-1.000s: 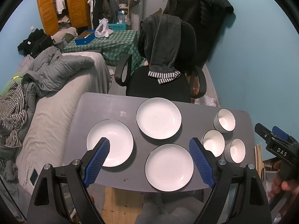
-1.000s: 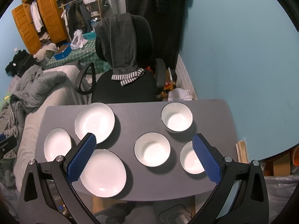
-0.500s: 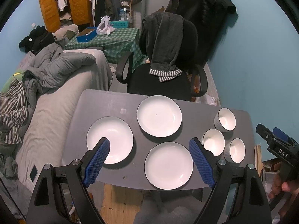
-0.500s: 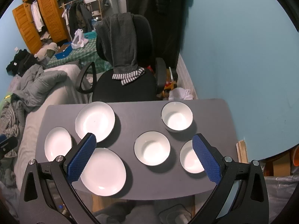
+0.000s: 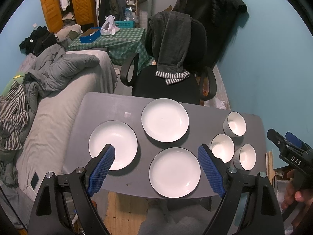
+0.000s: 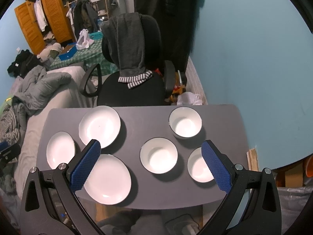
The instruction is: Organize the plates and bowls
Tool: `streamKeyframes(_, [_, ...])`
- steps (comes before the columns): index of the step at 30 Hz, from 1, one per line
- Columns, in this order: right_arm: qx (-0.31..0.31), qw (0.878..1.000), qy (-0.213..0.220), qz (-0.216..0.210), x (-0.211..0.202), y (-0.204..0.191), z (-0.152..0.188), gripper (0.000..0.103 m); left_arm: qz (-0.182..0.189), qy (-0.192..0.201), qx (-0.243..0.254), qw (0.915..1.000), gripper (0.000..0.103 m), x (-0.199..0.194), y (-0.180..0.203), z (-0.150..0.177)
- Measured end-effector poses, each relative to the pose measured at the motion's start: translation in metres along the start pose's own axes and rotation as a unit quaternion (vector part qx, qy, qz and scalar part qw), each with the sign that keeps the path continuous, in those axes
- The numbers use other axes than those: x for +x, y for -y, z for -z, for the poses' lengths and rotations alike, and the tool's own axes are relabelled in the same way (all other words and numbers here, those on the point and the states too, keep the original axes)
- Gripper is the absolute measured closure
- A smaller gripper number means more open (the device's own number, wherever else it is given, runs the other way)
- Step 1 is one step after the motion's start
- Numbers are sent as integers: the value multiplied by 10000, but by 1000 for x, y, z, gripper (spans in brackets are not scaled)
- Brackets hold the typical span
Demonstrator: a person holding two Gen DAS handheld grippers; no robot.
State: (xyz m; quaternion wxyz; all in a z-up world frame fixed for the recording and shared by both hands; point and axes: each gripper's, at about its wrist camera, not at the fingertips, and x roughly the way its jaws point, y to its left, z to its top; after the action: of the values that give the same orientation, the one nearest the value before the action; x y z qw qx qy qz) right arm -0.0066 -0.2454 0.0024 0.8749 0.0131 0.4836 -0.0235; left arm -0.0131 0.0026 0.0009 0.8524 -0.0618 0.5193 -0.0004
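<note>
Three white plates lie on the grey table (image 5: 201, 115): left plate (image 5: 113, 145), far plate (image 5: 165, 119), near plate (image 5: 174, 172). Three white bowls stand at the right: far bowl (image 5: 234, 123), middle bowl (image 5: 222, 148), near bowl (image 5: 245, 157). In the right wrist view the plates (image 6: 99, 126) (image 6: 60, 149) (image 6: 107, 179) are on the left and the bowls (image 6: 185, 125) (image 6: 158, 155) (image 6: 199, 167) on the right. My left gripper (image 5: 156, 152) is open and empty, high above the table's near edge. My right gripper (image 6: 150, 148) is open and empty, also high above the table.
A black office chair (image 5: 172, 82) with a grey garment draped on it stands behind the table. A bed with grey bedding (image 5: 58, 90) lies along the table's left side. A blue wall (image 6: 254, 58) runs on the right. My right gripper shows at the left wrist view's right edge (image 5: 289, 150).
Both grippers have stayed open. The left wrist view has tilted up slightly, so the table sits a little lower in it. The right wrist view has hardly changed.
</note>
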Motion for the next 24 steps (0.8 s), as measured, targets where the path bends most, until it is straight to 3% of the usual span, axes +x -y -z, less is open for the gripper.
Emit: streamKeyframes(24, [-103, 9999, -105, 16, 8, 3, -9, 2, -27, -36, 66, 10000, 15, 3, 11, -7])
